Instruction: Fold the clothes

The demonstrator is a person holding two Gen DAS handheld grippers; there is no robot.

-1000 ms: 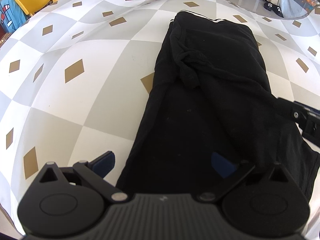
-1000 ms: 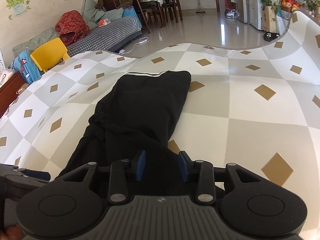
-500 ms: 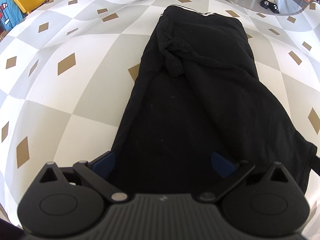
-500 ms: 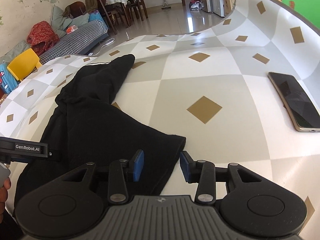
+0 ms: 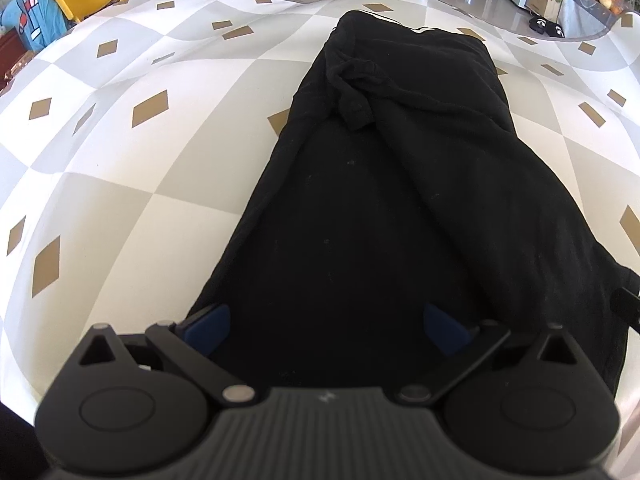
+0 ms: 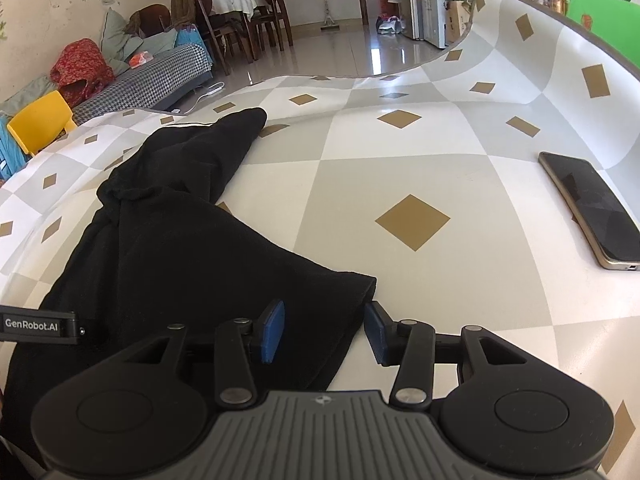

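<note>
**Right gripper shifts to the garment's corner, jaws opening**

The right gripper has swung rightward to the near corner of the black cotton garment; a dark smartphone has entered view. Its jaws are opening, hem between them. The left gripper has edged down over the cloth.

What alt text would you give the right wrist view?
The right gripper, jaws opening, straddles the near corner of a black garment spread on a checkered table. A phone lies flat at right, and the left gripper shows at the left edge.
</note>
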